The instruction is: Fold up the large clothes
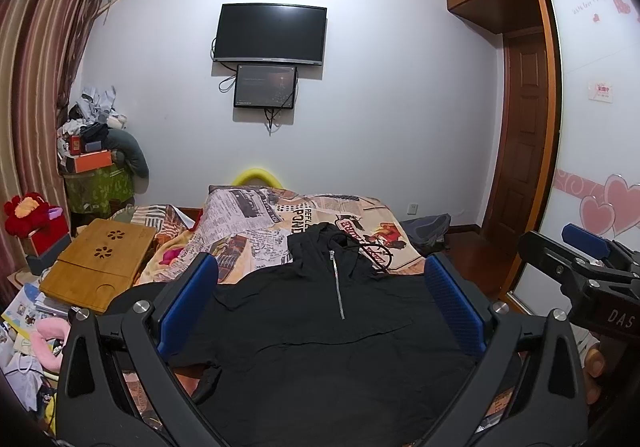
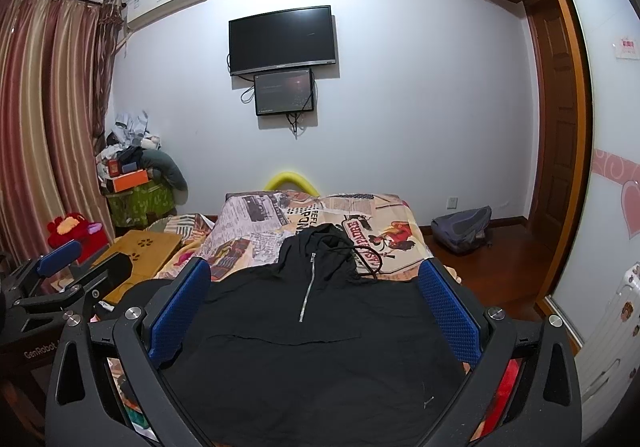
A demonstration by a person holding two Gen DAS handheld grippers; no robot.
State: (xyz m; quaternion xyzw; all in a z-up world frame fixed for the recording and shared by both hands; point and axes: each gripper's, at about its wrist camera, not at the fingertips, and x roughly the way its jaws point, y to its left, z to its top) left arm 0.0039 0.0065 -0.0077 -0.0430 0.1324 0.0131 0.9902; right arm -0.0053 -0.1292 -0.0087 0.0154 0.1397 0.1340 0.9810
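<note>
Hoodie [image 1: 320,339] lies flat on the bed [image 1: 248,215], front up, hood toward the wall. In your left wrist view, the left gripper [image 1: 320,311] hovers above it, fingers [image 1: 188,307] spread wide and empty; the right gripper [image 1: 592,267] shows at the edge. In your right wrist view, the right one likewise hangs released over the hoodie. Folding looks not yet begun; next, you probably need to lower and pinch a sleeve or side edge.
</note>
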